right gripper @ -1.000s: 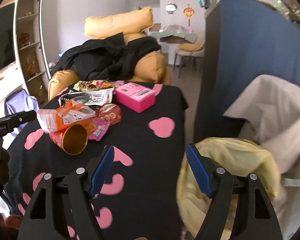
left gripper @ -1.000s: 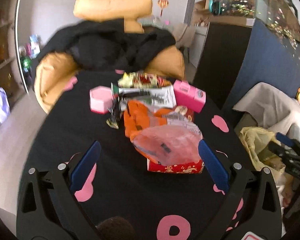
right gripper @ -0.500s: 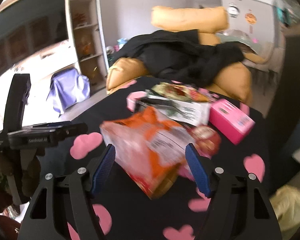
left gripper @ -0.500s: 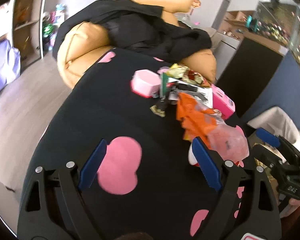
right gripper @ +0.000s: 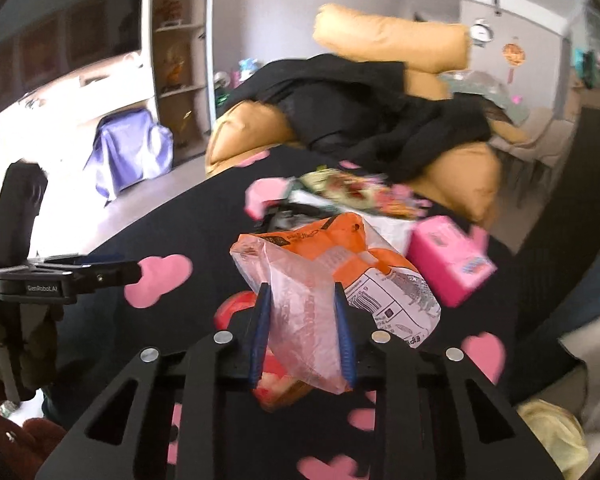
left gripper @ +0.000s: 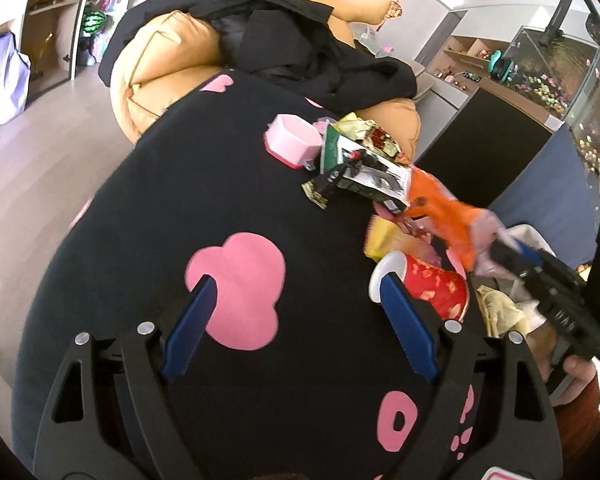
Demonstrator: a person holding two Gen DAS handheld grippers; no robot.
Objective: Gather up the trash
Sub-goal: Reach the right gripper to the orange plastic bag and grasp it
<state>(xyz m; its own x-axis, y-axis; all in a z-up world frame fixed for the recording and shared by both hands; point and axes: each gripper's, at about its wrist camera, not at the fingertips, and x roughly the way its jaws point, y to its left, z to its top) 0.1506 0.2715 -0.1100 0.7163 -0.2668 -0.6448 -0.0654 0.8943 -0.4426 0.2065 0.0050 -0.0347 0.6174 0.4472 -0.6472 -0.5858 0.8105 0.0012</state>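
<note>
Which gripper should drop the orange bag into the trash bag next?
Right. The right gripper is already shut on the orange bag, and the yellow trash bag sits low on its right. The left gripper is open, holding nothing, over the black tablecloth.

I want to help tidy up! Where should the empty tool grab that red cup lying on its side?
Grip the red cup across its white rim, coming from the open left tool side. It lies tipped over with the mouth facing that tool, so one finger could probably slip inside and one outside.
</note>
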